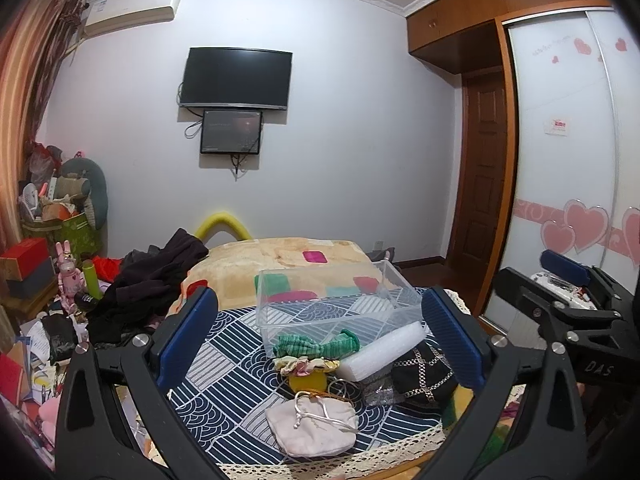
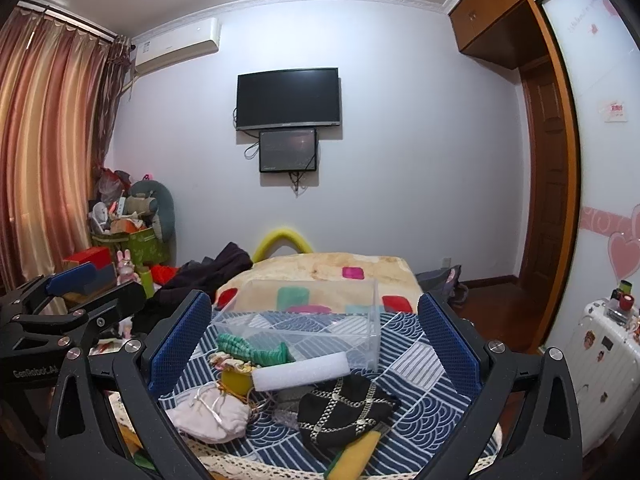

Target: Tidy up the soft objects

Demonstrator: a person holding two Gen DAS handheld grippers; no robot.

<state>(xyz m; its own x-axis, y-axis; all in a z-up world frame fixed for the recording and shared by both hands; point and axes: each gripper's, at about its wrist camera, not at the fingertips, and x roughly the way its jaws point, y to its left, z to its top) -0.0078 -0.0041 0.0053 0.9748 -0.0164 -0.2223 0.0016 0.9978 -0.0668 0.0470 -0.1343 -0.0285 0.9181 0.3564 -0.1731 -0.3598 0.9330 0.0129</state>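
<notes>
The left tongs [image 1: 318, 344] stand wide and hold nothing, their blue pads framing the heap from either side, most likely so that any one piece can be picked without a turn of the wrist. On the patterned tabletop [image 1: 224, 364] the soft things lie bunched at 6 o'clock of the clear box [image 1: 340, 300], which sits empty just behind them and is probably where they are meant to go. At 7 o'clock of the heap lies the pink pouch [image 1: 312, 426]; toward 11 o'clock the green knit piece [image 1: 316, 346] rests against the box wall; the white foam roll [image 1: 382, 354] lies across the middle; at 4 o'clock is the black chain-print cloth [image 1: 424, 374]. The right tongs [image 2: 314, 344] are equally wide and empty, poised over the same heap
</notes>
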